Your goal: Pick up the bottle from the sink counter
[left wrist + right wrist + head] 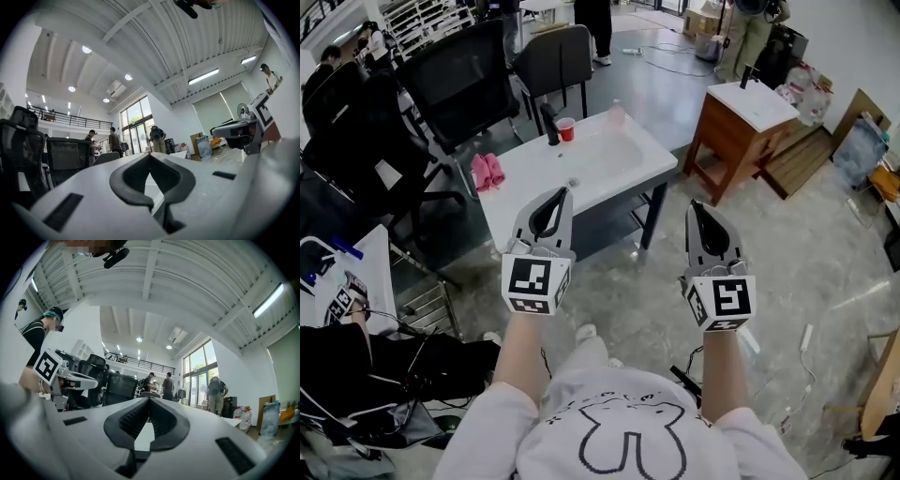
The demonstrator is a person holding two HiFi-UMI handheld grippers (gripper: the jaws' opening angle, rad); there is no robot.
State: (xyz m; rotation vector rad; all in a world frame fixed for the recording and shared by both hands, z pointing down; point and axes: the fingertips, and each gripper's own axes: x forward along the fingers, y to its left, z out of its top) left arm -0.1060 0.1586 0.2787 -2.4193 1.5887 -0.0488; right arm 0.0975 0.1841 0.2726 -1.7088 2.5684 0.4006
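Well, off the left end of the sink counter (pixel 530 183) a black office chair (pixel 455 80) stands just behind it, and a pink cloth (pixel 487 172) lies crumpled on the counter's left part. My left claw (pixel 567 189) (pixel 150 155) shows over the counter's near edge, clenched, with its tips together and nothing between them. Past it, along the counter's far edge, a black faucet (pixel 550 124) stands behind the left corner of the basin (pixel 605 155), with a red cup (pixel 566 128) just beside it on the right. The bottle (pixel 617 114), clear and upright, stands further right on that same far edge, near the cup but apart from it. The basin lies between my left claw and the bottle; the cup and faucet stand to the bottle's left, not in front of it. My right claw (pixel 693 204) (pixel 149 399) hovers off the counter's right front corner, over the floor, likewise clenched on nothing. Right of the counter, well apart, a wooden cabinet (pixel 727 141) with a white top stands at an angle.
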